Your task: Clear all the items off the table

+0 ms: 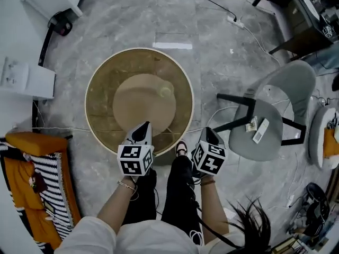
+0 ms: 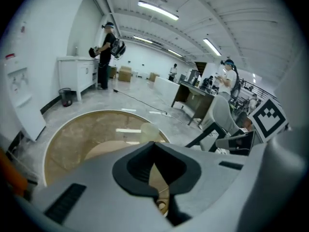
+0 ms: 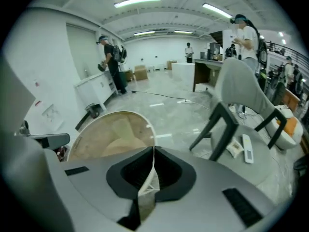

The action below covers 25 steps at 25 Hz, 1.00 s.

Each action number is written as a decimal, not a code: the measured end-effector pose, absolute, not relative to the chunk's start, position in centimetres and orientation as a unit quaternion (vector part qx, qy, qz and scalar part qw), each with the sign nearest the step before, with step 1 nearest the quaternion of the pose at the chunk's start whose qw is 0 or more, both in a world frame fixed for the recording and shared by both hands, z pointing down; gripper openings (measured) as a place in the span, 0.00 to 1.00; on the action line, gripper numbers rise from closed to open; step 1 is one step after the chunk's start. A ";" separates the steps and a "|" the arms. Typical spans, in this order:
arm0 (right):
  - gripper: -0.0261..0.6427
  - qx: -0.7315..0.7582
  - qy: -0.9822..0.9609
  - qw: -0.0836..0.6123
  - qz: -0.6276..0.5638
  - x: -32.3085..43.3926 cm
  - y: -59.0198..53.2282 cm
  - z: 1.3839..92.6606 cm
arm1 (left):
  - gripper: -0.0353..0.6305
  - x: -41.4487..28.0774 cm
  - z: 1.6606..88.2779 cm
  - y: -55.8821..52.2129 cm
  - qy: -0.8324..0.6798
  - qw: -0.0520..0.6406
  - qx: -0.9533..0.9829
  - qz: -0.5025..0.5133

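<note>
Task is judged nearly done: only 1 item, a pale cup (image 1: 166,91), is seen on the round table (image 1: 103,83), near its centre. A remote (image 1: 261,130) and a small packet (image 1: 251,124) are seen lying on the chair seat (image 1: 249,144) to the right. The left gripper (image 1: 144,127) and right gripper (image 1: 207,132) are held at the table's near edge. Both are clenched with nothing pinched. The cup is not yet picked up.

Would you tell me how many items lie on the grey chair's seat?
2: a white remote near the seat's middle, a small packet just left of it.
</note>
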State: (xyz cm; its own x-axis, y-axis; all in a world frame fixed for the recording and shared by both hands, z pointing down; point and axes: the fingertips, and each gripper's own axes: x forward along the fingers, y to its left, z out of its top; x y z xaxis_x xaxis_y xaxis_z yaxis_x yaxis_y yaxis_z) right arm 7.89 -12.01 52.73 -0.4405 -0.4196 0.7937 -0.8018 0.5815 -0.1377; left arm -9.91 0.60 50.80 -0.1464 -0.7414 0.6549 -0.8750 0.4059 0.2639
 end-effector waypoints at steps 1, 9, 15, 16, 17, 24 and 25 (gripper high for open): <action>0.08 0.355 -0.819 0.374 0.253 5.7 -10.5 52.4 | 0.06 -11.4 50.3 2.2 -0.764 0.373 0.521 0.081; 0.08 0.198 -0.870 0.416 0.173 -8.9 0.4 51.1 | 0.06 -20.2 48.3 14.8 -0.835 0.377 0.401 0.023; 0.08 0.153 -0.877 0.430 0.151 -14.8 6.5 49.2 | 0.06 -23.9 46.6 23.2 -0.859 0.384 0.338 -0.008; 0.08 0.150 -0.878 0.430 0.150 -15.3 6.9 49.1 | 0.06 -24.2 46.6 23.8 -0.862 0.384 0.331 -0.013; 0.08 0.147 -0.878 0.431 0.149 -15.7 7.2 49.0 | 0.06 -24.5 46.6 24.1 -0.864 0.383 0.326 -0.019; 0.08 0.151 -0.877 0.430 0.153 -15.9 7.0 49.2 | 0.06 -24.2 47.6 23.7 -0.861 0.387 0.329 -0.035; 0.08 0.154 -0.875 0.430 0.160 -15.6 6.8 49.5 | 0.06 -24.2 47.9 23.5 -0.859 0.389 0.331 -0.034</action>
State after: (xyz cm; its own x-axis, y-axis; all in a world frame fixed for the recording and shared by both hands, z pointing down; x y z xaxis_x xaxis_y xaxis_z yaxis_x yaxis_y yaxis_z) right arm -15.61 6.76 49.49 -0.5832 -0.1330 0.8014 -0.4073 0.9014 -0.1467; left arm -24.19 23.47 47.94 -0.4784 -0.5946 0.6462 -0.5421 0.7789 0.3153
